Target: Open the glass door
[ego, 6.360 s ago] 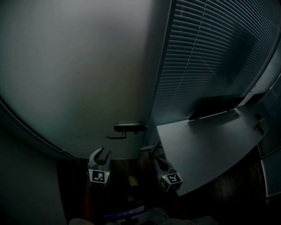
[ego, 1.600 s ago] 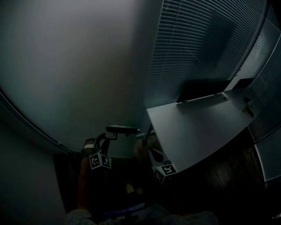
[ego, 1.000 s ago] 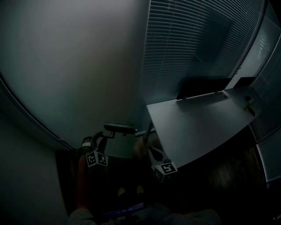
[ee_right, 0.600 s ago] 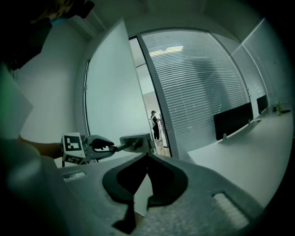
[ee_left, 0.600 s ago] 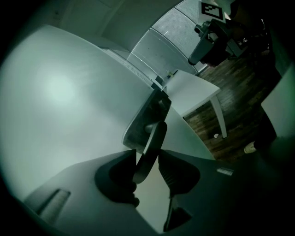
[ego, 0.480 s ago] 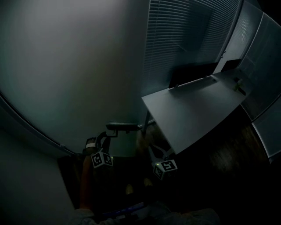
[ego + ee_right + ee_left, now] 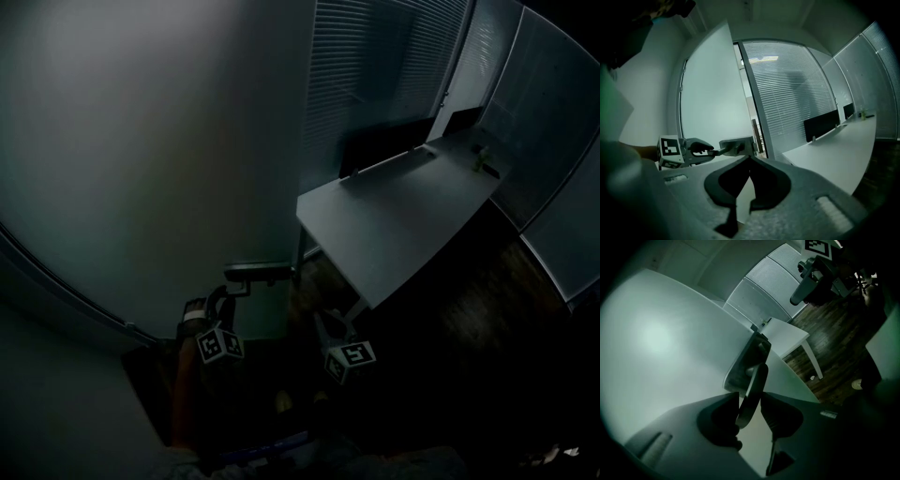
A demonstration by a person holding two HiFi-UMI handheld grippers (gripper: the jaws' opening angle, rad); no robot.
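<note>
At the glass door (image 7: 141, 150), the handle lever (image 7: 755, 380) is clamped by the left hand-held gripper (image 7: 750, 404); the right hand-held gripper (image 7: 749, 158) is held closed, empty, near the surface (image 7: 403, 216).

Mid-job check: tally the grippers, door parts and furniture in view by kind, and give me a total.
2 grippers: left hand-held gripper, right hand-held gripper
1 frosted glass door
1 dark lever door handle
1 white rectangular desk
1 dark divider panel on the desk
Total: 6
</note>
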